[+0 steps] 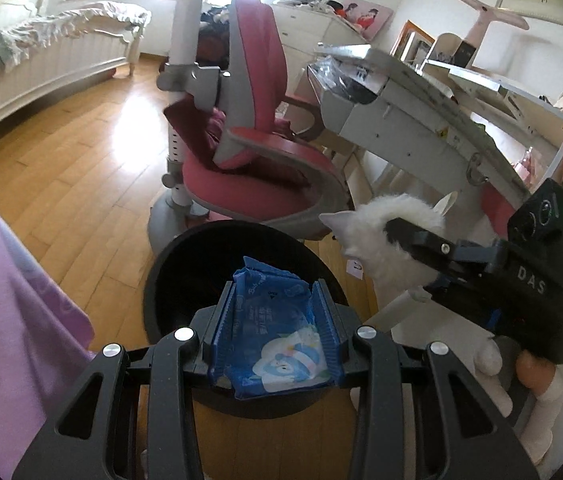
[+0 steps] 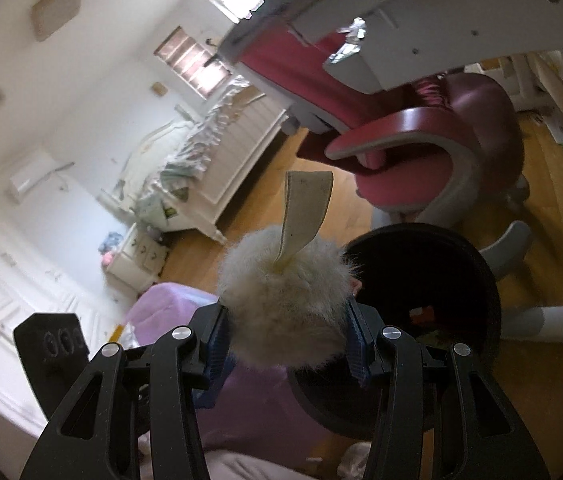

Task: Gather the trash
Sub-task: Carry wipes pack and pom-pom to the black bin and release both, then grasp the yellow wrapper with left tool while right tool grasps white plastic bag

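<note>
My left gripper [image 1: 275,300] is shut on a blue wet-wipe packet [image 1: 277,340] and holds it over the black trash bin [image 1: 169,280] on the wooden floor. My right gripper [image 2: 287,320] is shut on a white fluffy pompom [image 2: 285,300] with a cream strap [image 2: 305,204], beside and above the bin [image 2: 461,280]. In the left wrist view the right gripper [image 1: 361,236] shows at the right with the pompom [image 1: 397,224] in its jaws, just right of the bin.
A pink and grey desk chair [image 1: 257,160] stands right behind the bin. A tilted white desk [image 1: 421,112] is at the right. A purple cloth [image 1: 13,300] is at the left. A white bed [image 1: 41,64] is far left.
</note>
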Demonstrator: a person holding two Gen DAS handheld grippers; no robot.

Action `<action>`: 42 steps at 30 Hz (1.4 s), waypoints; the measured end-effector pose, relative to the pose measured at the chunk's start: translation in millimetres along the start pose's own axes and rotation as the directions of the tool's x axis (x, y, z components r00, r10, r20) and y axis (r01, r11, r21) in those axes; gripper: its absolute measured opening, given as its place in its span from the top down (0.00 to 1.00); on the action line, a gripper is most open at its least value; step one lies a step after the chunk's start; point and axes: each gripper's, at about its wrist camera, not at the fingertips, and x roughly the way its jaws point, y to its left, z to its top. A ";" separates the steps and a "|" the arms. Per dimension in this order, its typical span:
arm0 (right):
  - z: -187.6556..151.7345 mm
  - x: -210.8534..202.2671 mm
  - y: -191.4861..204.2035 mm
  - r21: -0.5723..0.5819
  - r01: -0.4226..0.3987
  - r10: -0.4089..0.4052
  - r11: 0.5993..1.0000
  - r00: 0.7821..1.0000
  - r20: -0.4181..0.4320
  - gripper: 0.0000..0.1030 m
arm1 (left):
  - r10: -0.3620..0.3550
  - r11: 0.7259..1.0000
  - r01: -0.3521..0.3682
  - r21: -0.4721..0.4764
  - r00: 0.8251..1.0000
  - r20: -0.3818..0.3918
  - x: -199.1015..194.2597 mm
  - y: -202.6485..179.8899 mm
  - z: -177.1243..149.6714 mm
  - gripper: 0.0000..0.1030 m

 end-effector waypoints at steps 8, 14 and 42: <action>2.4 2.4 -17.3 0.020 0.086 -0.086 0.996 0.996 -0.021 0.32 | 0.083 0.992 -0.077 0.105 0.995 -0.057 29.2 -23.5 4.3 0.19; 7.3 -3.7 -22.6 0.036 0.127 -0.128 0.991 0.992 0.014 0.24 | 0.058 0.993 -0.057 0.104 0.998 -0.005 -2.0 -23.3 3.7 0.17; -101.7 147.1 309.9 -0.484 -0.281 0.114 0.829 0.931 -0.346 0.08 | 0.546 0.837 -0.510 -0.199 0.800 0.249 -279.9 232.4 -29.0 0.10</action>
